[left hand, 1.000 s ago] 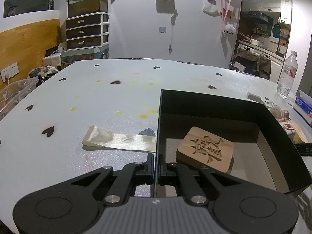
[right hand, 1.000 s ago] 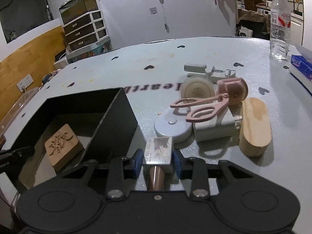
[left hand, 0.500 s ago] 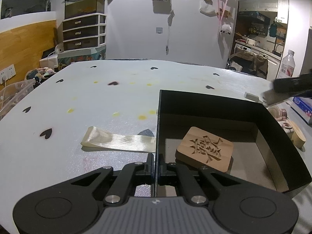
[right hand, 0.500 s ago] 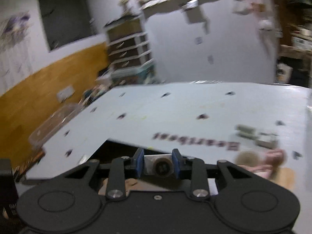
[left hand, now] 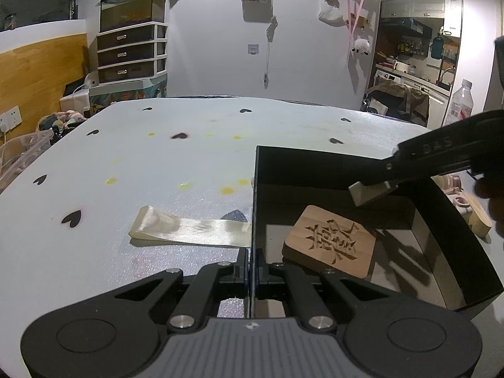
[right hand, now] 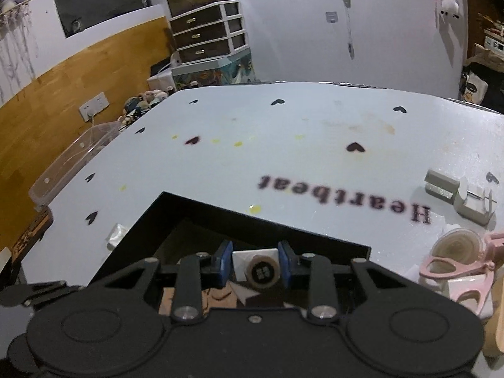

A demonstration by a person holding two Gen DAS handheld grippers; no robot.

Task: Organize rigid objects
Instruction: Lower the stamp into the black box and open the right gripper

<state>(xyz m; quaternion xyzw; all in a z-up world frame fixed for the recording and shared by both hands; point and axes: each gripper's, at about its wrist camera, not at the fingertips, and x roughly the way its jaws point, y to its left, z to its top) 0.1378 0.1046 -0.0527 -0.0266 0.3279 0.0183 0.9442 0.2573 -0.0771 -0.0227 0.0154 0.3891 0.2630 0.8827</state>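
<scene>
left gripper (left hand: 253, 263): pinched tight on the near-left wall of the box (left hand: 371, 165).
right gripper (right hand: 255, 263): squeezing a small white stamp (right hand: 260, 266), held up over the inside of the box.
wood tile (left hand: 330, 241): flat on the box floor, carved sign facing up.
ribbon (left hand: 189, 231): on the table (left hand: 157, 163), one end touching the box's left wall.
pink curler (right hand: 460, 271): on the table right of the box, with a tape roll (right hand: 456, 247) just behind it.
</scene>
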